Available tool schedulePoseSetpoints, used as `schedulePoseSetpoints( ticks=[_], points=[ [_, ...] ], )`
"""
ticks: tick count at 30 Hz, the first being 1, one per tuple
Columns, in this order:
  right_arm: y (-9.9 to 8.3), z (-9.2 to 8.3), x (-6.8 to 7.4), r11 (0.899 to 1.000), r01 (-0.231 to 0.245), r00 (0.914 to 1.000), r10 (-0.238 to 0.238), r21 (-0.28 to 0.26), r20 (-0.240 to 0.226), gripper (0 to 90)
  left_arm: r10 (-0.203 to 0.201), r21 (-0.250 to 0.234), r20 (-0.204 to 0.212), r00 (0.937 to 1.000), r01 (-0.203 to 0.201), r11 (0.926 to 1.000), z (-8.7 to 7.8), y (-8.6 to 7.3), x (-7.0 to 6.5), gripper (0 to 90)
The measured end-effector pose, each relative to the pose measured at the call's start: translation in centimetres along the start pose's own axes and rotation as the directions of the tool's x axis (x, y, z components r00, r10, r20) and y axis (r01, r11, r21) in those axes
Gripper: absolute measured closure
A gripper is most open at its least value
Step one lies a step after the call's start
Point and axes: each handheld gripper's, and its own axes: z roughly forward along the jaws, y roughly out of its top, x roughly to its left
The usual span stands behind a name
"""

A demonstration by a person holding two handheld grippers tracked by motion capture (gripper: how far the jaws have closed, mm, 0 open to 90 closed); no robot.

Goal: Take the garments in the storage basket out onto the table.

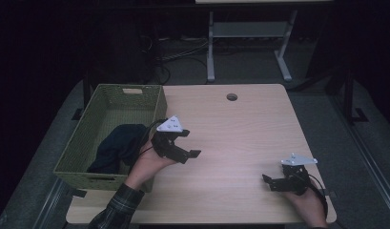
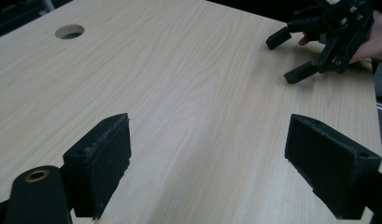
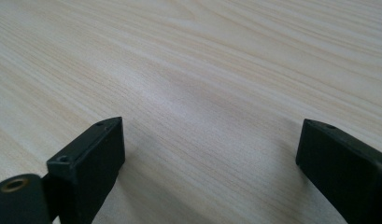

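The dark cloth (image 1: pixel 117 148) I work with lies in the green basket (image 1: pixel 157 102) at left of the frame. My left tool (image 1: pixel 190 143), jaws released and empty, hovers just right of it over the desk (image 1: pixel 240 133). My right tool (image 1: pixel 268 183), likewise spread, sits at lower right.

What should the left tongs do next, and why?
Probably swing the left tongs back over the green basket toward the dark cloth. Both the left and right tongs are open and hold nothing, and the cloth lies bunched in the basket just beside the left hand.
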Motion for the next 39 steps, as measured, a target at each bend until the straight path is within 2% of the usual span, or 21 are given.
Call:
schedulePoseSetpoints(
  ticks=[13,24,39],
  points=[
    [0.0,0.0,0.0,1.000,-0.001,1.0000,0.001,0.000,0.000,7.5,-0.025,-0.021,-0.018,0.9995,0.025,0.9995,-2.2,0.4,0.6,14.0],
    [0.0,0.0,0.0,1.000,-0.001,1.0000,0.001,0.000,0.001,7.6,-0.034,-0.018,-0.033,0.9989,0.034,0.9993,-3.5,0.5,1.1,14.0],
    [0.0,0.0,0.0,1.000,-0.001,1.0000,0.001,-0.001,0.000,7.6,-0.058,-0.041,-0.080,0.9951,0.055,0.9977,-6.3,0.0,2.3,14.0]
  ],
)
